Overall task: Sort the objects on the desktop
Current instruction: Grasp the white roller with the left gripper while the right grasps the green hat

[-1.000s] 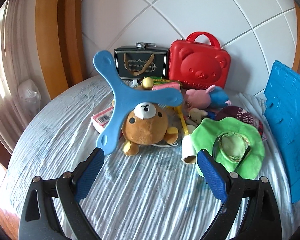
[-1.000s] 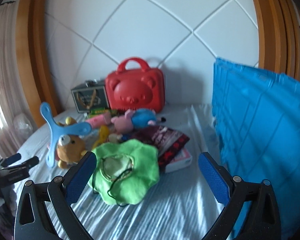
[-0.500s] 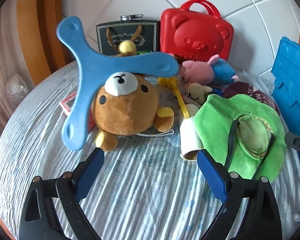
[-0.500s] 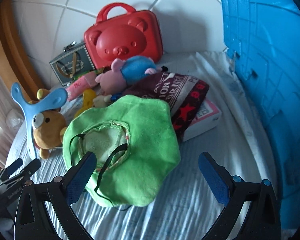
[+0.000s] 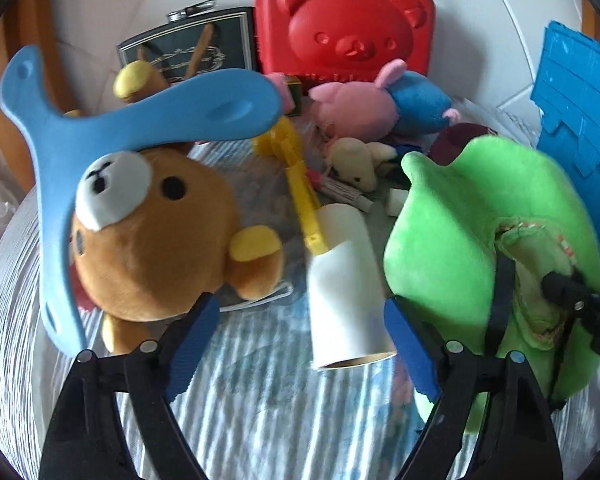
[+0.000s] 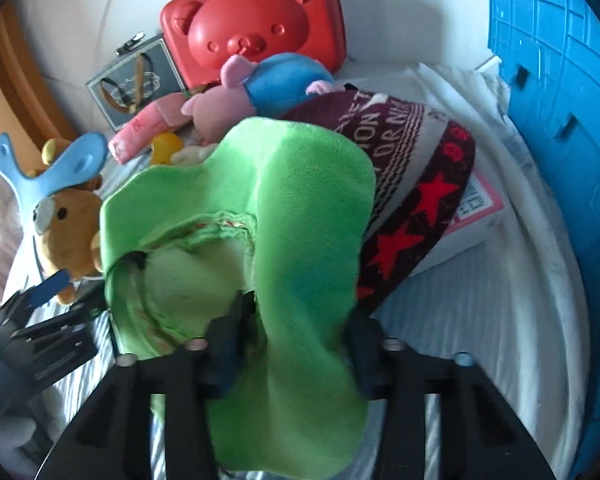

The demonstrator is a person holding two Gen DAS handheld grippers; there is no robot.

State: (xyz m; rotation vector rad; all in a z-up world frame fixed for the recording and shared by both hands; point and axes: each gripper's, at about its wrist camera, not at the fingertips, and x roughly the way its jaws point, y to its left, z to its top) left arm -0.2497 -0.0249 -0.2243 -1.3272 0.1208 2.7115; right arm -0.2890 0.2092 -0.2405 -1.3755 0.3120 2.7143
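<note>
Right fingers (image 6: 292,344) just closed, pinching green hat (image 6: 300,208); left fingers (image 5: 300,320) spread.

Green hat (image 6: 312,200): soft matt fleece. Brown bear (image 5: 156,240): short matt plush. Red case (image 5: 344,28): glossy moulded plastic. Blue boomerang (image 5: 140,120): smooth matt plastic. White roll (image 5: 346,284): smooth paper, cardboard core. Bedsheet (image 5: 260,408): ribbed matt cloth. Blue crate (image 6: 556,80): hard semi-gloss plastic.

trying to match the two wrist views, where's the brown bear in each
Left wrist: brown bear fills the left centre, under the blue boomerang.
Right wrist: brown bear small at the left edge, left of the green hat.
Shared landmark: red case at the back.
</note>
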